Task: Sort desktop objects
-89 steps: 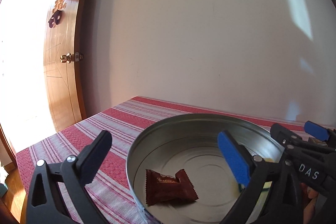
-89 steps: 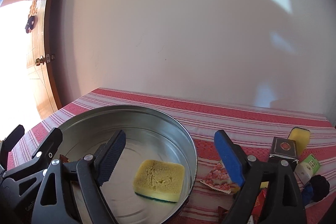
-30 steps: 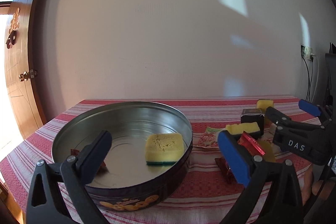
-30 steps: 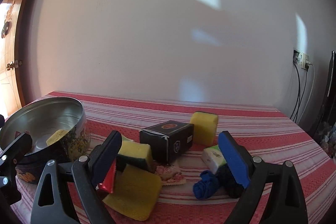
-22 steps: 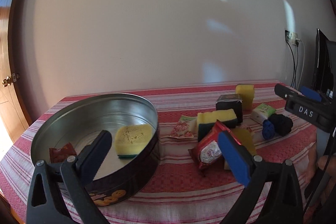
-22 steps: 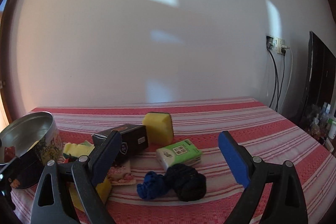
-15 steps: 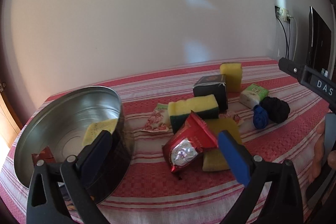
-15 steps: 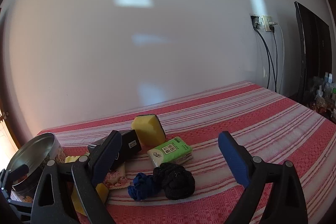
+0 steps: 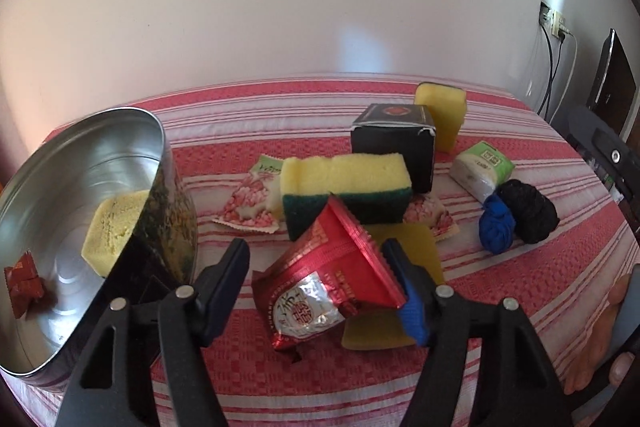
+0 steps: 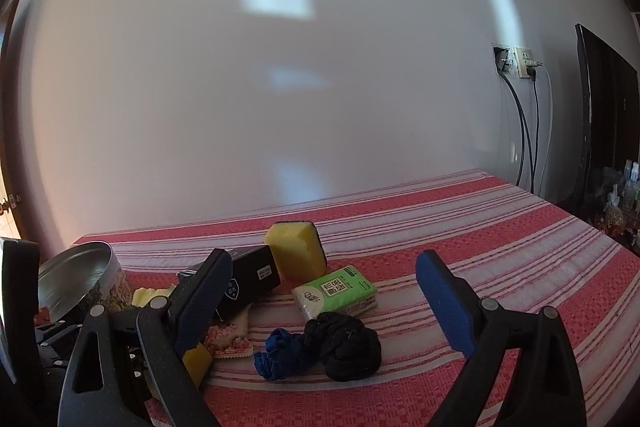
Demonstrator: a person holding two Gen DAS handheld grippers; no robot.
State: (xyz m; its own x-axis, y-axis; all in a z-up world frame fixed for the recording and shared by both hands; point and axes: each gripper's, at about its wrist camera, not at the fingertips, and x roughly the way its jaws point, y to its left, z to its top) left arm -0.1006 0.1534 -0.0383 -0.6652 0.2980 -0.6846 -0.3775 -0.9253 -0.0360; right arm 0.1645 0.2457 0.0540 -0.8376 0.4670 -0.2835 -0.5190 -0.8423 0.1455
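Step in hand: the pick. The left gripper (image 9: pixel 316 279) is closing in on the red foil snack packet (image 9: pixel 326 277), and its fingers have just been narrowing w/ the packet between them. The blue-padded one is touching the packet's right edge, but the other is sitting a little off its left side, so no real pinch yet. The right gripper (image 10: pixel 332 303) is hovering w/ fingers spread wide, holding nothing, aimed twd the black and blue cloth bundles (image 10: pixel 320 347).

Next move, as I'm judging it: finishing the squeeze, then lifting clear and carrying left to the round metal tin (image 9: pixel 84 227) (already holding a yellow sponge (image 9: pixel 112 223) and a small brown wrapper (image 9: pixel 22 281)).

The packet is lying tilted on the striped red tabletop (image 9: pixel 540 291), just right of the tin, leaning on a flat yellow cloth (image 9: pixel 400 287), in front of the yellow-green sponge (image 9: pixel 346 189). It's looking puffy, crinkled, w/ a silver patch — prob slippery and crushable.
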